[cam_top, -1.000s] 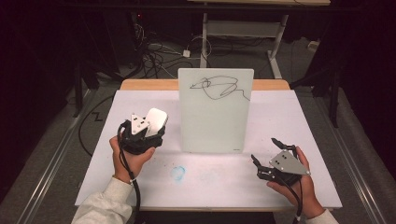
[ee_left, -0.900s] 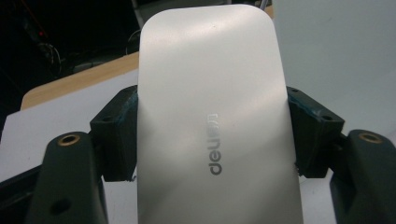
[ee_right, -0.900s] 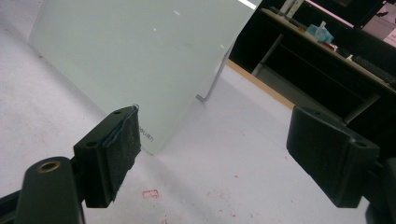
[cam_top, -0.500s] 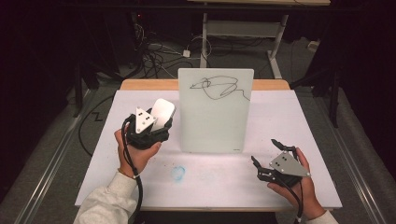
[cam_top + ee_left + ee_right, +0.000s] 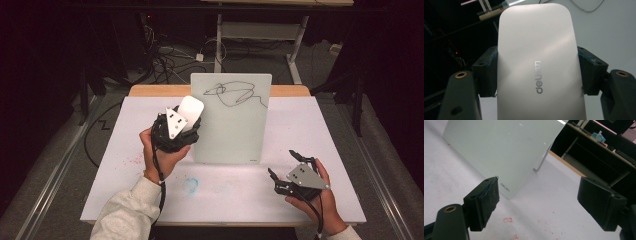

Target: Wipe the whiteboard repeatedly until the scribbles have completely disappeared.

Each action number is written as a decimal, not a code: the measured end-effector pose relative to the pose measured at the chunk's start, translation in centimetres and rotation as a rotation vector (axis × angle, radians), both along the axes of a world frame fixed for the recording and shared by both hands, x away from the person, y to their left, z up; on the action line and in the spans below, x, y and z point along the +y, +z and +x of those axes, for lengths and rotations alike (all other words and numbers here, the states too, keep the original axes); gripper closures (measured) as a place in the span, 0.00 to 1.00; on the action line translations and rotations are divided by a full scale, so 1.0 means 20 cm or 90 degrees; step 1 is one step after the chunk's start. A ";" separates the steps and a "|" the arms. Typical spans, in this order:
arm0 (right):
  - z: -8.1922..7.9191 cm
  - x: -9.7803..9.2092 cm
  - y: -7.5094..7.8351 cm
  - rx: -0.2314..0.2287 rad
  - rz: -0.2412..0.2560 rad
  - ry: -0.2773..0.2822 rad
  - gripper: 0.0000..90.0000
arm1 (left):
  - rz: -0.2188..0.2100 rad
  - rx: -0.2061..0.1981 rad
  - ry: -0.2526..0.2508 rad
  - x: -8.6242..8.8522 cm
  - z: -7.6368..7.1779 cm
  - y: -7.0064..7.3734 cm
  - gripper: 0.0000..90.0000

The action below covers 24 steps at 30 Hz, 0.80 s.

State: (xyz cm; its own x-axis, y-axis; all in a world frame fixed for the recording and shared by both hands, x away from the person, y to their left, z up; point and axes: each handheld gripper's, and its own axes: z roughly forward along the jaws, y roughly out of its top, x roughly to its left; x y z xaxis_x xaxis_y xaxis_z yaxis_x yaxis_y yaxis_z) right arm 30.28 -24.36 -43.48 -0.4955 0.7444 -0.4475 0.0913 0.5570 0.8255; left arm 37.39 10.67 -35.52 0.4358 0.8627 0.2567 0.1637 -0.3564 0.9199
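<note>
The left gripper (image 5: 176, 131) was raised above the tabletop (image 5: 125, 150), its fingers (image 5: 486, 75) pinching a white eraser (image 5: 537, 62) by its long edges, just beside the left edge of the upright glass board (image 5: 231, 120) bearing a black scribble (image 5: 232, 92). The right gripper (image 5: 287, 167) was held low over the tabletop near the board's lower right corner, fingers (image 5: 485, 202) spread wide around nothing.

I'm looking at a dim lab or workshop: cables (image 5: 165, 57) tangle on the floor at upper left of the high view, a metal-legged workbench (image 5: 260, 30) stands behind my white-topped table (image 5: 320, 130).
</note>
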 end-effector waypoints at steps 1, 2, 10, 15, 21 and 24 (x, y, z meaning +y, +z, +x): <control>0.00 0.00 0.00 0.000 -0.001 0.000 0.20 | 0.002 -0.009 0.001 -0.02 0.01 0.01 0.32; 0.00 0.00 0.00 0.002 -0.001 -0.002 0.20 | 0.003 -0.015 -0.001 -0.04 0.01 0.01 0.32; 0.00 0.00 -0.01 0.003 -0.011 -0.001 0.20 | 0.046 -0.070 0.010 -0.21 0.07 0.01 0.32; 0.00 0.00 -0.02 0.007 -0.015 -0.001 0.20 | 0.065 -0.097 0.025 -0.27 0.09 0.01 0.32; 0.00 0.01 -0.02 0.008 -0.023 0.003 0.20 | 0.087 -0.097 0.042 -0.30 0.11 -0.02 0.32; 0.00 0.01 -0.02 0.009 -0.023 0.003 0.20 | 0.109 -0.099 0.046 -0.33 0.10 -0.04 0.32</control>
State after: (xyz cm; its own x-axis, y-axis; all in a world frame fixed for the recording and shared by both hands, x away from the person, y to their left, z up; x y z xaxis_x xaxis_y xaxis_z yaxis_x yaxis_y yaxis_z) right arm 30.27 -24.20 -43.93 -0.5056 0.7258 -0.4664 0.1008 0.5866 0.8036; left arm 39.41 4.09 -36.27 0.3189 0.8280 0.4611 0.0552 -0.5020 0.8631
